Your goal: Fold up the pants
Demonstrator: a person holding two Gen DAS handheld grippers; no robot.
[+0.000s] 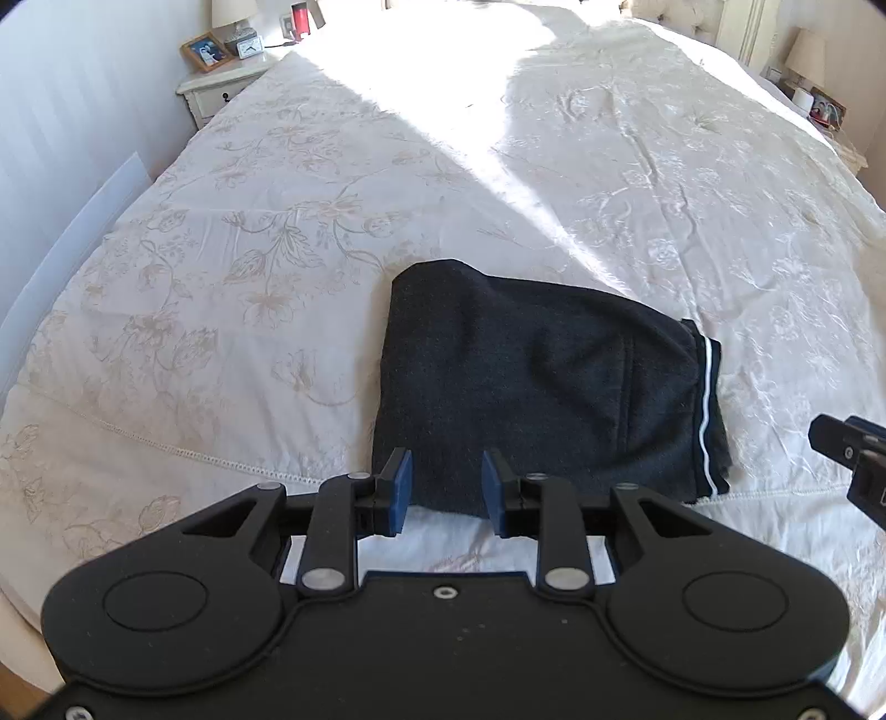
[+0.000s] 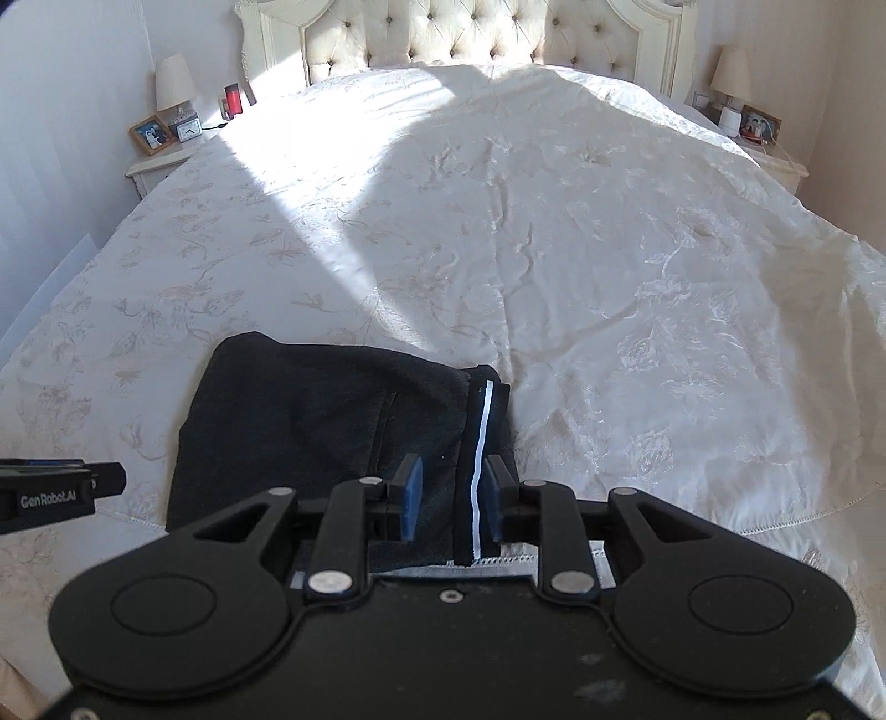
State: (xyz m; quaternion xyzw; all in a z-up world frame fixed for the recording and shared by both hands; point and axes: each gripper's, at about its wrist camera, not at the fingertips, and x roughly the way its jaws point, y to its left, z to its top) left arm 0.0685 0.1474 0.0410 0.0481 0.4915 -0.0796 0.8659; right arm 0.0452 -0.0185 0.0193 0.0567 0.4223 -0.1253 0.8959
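Observation:
Dark grey pants (image 1: 531, 387) lie folded into a compact rectangle on the cream floral bedspread (image 1: 221, 266), near the foot edge. Their waistband with a white stripe (image 1: 702, 421) is at the right side. My left gripper (image 1: 446, 479) hovers over the near left part of the fold, open, with nothing between its blue pads. In the right wrist view the pants (image 2: 310, 421) fill the lower left, and my right gripper (image 2: 451, 490) hangs open above the striped waistband (image 2: 480, 437) without pressing on it. Each gripper shows at the edge of the other's view: right (image 1: 847, 459), left (image 2: 61, 490).
A tufted headboard (image 2: 470, 39) stands at the far end. Left nightstand (image 2: 155, 166) holds a lamp, photo frame and clock; right nightstand (image 2: 775, 160) holds a lamp and photo. A bright sunlit band (image 1: 443, 83) crosses the bedspread. A wall runs close along the left.

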